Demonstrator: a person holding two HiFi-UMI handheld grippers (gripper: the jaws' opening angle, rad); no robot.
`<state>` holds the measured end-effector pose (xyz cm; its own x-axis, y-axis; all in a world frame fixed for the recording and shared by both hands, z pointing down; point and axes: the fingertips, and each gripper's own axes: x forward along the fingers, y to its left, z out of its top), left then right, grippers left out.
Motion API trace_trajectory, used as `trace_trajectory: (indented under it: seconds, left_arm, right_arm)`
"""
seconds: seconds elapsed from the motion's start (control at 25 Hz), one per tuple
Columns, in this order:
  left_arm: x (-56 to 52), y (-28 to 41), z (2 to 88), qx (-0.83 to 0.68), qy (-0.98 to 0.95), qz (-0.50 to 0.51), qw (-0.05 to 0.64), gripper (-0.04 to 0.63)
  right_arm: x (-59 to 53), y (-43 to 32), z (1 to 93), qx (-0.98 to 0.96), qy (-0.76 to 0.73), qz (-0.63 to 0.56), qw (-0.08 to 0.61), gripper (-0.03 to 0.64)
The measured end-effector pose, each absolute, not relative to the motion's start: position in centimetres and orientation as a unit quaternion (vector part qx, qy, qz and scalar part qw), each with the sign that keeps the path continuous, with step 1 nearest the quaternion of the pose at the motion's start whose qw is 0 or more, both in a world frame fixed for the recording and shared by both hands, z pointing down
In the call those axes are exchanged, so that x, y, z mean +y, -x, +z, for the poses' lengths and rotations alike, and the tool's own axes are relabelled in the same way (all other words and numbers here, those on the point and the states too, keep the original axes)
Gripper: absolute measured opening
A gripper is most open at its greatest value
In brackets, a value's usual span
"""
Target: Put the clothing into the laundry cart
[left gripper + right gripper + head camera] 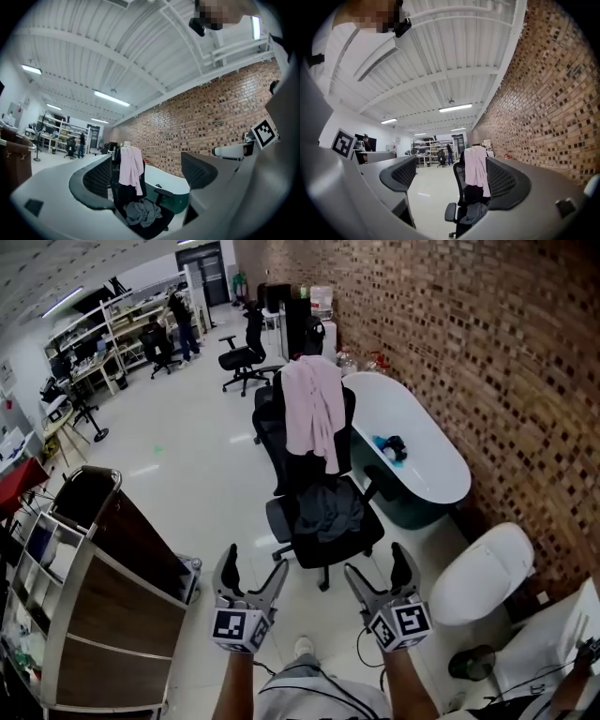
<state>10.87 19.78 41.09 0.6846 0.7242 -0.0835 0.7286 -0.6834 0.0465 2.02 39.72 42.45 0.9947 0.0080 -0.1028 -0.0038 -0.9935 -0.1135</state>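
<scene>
From my station I count two pieces of clothing: one pink shirt and one dark grey garment. I can make out three office chairs: one black chair close in front and two far chairs down the room. I see one laundry cart, one white bathtub and one white toilet. I am running two claws, one left claw and one right claw, each with two jaws and one marker cube. One person is in view at the far end of the room.
</scene>
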Motion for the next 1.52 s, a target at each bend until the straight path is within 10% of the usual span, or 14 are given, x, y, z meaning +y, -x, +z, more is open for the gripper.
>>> trace_trajectory:
  seconds: [1.52]
  left_arm:
    - [43.0, -40.9, 42.5, 0.394, -0.919, -0.023, 0.011, 0.436]
  right_arm:
    - [61.7, -35.0, 41.6, 0.041, 0.996, 0.077, 0.029, 0.488]
